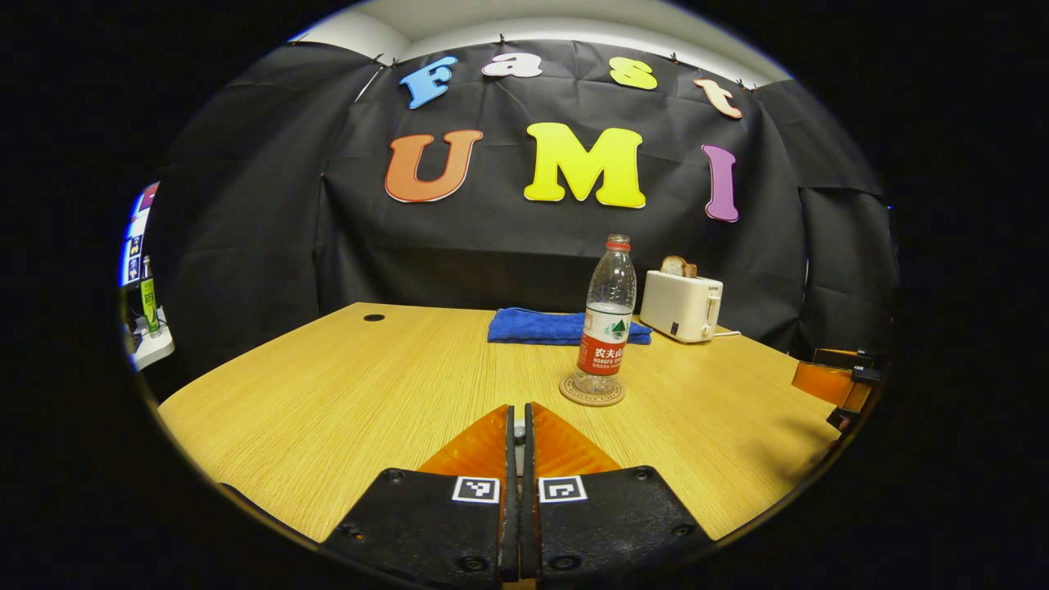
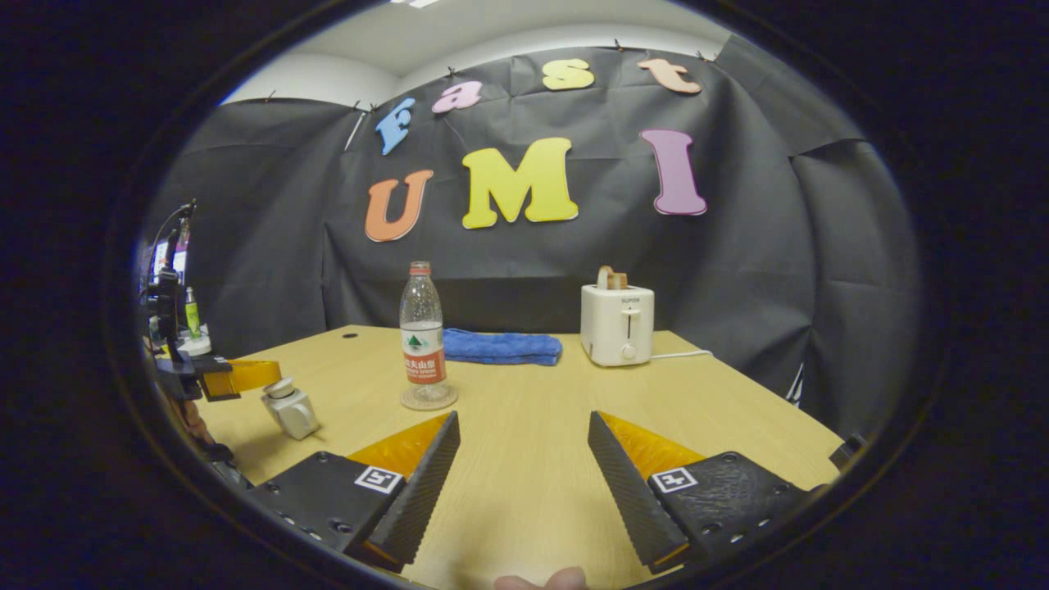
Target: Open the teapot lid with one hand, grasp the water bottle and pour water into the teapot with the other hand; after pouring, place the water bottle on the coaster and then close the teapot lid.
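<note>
A clear water bottle (image 1: 607, 315) (image 2: 422, 332) with a red cap and red label stands upright on a round coaster (image 1: 592, 392) (image 2: 429, 399) mid-table. In the left gripper view my left gripper (image 1: 518, 430) is shut, with a small grey piece pinched between its fingertips. In the right gripper view that gripper (image 2: 246, 375) reaches from the left onto the top of a small silvery teapot (image 2: 288, 407), at its lid. My right gripper (image 2: 524, 426) hangs open over bare table, to the right of the bottle and nearer than it; it also shows at the right edge (image 1: 836, 381).
A folded blue cloth (image 1: 557, 326) (image 2: 501, 347) lies behind the bottle. A white toaster (image 1: 682, 305) (image 2: 617, 324) with bread in it stands at the back right, its cord trailing right. The wooden table (image 1: 344, 385) has a cable hole (image 1: 374, 317) at back left.
</note>
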Demonstrator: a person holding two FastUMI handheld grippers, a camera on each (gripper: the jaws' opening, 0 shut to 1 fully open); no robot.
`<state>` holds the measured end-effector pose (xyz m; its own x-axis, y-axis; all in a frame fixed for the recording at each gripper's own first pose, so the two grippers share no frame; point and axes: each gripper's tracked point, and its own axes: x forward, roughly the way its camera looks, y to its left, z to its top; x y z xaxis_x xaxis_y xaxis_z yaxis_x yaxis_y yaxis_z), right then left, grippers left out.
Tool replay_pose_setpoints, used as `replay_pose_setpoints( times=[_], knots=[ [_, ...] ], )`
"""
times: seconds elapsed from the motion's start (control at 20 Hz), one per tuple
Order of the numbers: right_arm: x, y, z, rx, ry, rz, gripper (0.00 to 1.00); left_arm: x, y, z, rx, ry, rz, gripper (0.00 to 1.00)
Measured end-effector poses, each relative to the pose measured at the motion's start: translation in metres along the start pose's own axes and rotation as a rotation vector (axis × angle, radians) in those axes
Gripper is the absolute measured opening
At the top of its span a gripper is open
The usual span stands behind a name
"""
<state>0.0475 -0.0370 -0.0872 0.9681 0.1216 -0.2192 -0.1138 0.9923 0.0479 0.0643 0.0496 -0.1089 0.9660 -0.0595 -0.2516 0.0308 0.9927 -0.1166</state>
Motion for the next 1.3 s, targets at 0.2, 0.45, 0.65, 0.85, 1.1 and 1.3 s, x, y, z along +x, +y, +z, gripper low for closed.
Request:
replay_pose_setpoints(
  times=[0.2, 0.45, 0.65, 0.85, 1.1, 1.3],
  knots=[
    [-0.002, 0.002, 0.002, -0.002, -0.007, 0.003, 0.93, 0.003, 0.0, -0.005, 0.014, 0.02, 0.018, 0.04],
    [-0.007, 0.01, 0.007, -0.017, -0.025, 0.017, 0.94, 0.001, -0.003, -0.008, 0.012, 0.021, 0.028, 0.15],
    [-0.013, 0.018, 0.02, -0.038, -0.061, 0.011, 0.94, -0.011, 0.007, 0.018, 0.011, -0.045, 0.102, 1.0],
    [-0.021, 0.025, 0.043, -0.053, -0.11, -0.032, 0.94, -0.037, 0.003, 0.068, 0.032, -0.153, 0.15, 0.99],
    [-0.035, 0.042, 0.091, -0.024, -0.18, -0.037, 0.94, -0.069, -0.033, 0.121, 0.031, -0.265, 0.142, 0.98],
    [-0.056, 0.04, 0.1, -0.05, -0.218, -0.076, 0.94, -0.085, -0.054, 0.125, 0.039, -0.268, 0.112, 0.98]
  ],
)
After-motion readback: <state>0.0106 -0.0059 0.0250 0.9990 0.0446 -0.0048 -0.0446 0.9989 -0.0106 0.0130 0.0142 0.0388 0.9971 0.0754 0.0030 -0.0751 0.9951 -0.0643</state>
